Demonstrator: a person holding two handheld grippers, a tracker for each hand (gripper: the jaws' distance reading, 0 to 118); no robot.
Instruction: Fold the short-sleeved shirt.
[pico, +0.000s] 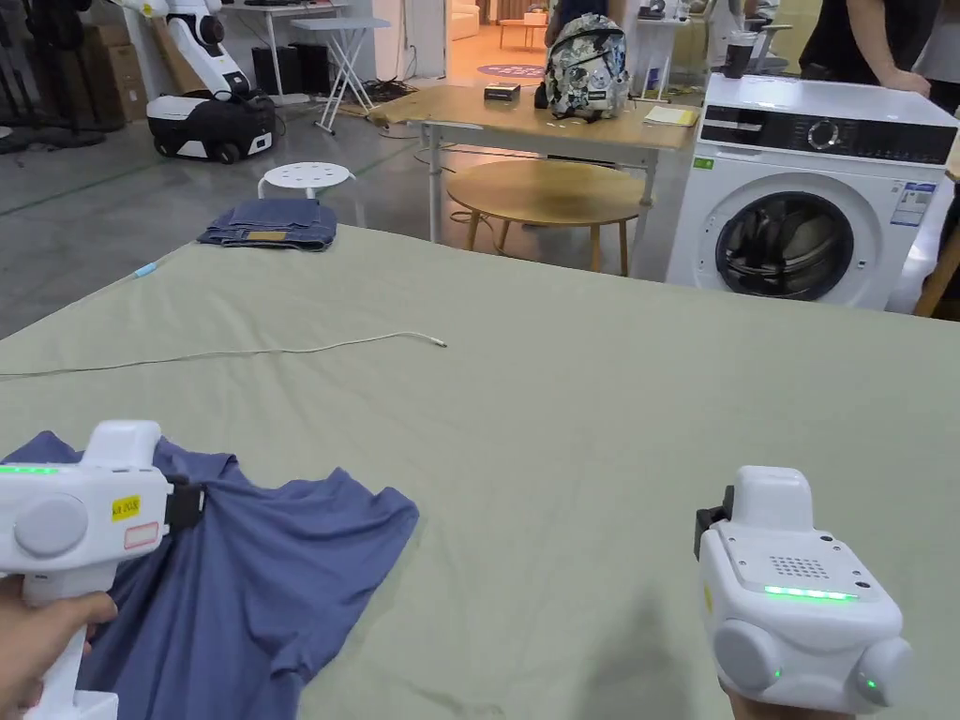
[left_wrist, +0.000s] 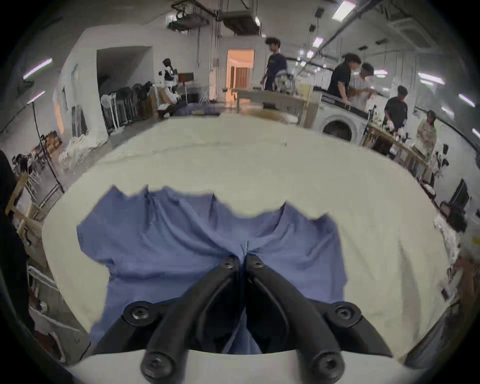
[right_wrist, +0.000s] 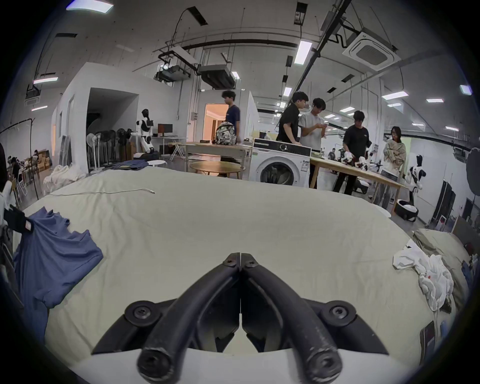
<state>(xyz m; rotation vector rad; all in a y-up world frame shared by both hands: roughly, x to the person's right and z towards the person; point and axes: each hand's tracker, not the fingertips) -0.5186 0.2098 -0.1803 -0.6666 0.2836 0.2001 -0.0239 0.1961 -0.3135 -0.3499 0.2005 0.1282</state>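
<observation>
A blue short-sleeved shirt (pico: 253, 581) lies crumpled at the near left corner of the pale green table (pico: 581, 403). In the left gripper view the left gripper (left_wrist: 242, 257) is shut on a bunched fold of the shirt (left_wrist: 181, 241), and the cloth runs down between its jaws. In the head view that gripper (pico: 187, 502) sits over the shirt's left part. The right gripper (right_wrist: 240, 256) is shut with nothing in it and hovers above bare table at the near right (pico: 703, 534). From there the shirt (right_wrist: 54, 259) lies far to its left.
A thin white cable (pico: 281, 351) lies across the table's far left. Folded blue jeans (pico: 272, 225) rest on the far left corner. White cloths (right_wrist: 428, 275) are heaped at the right edge. A washing machine (pico: 806, 216), wooden tables and several people stand beyond.
</observation>
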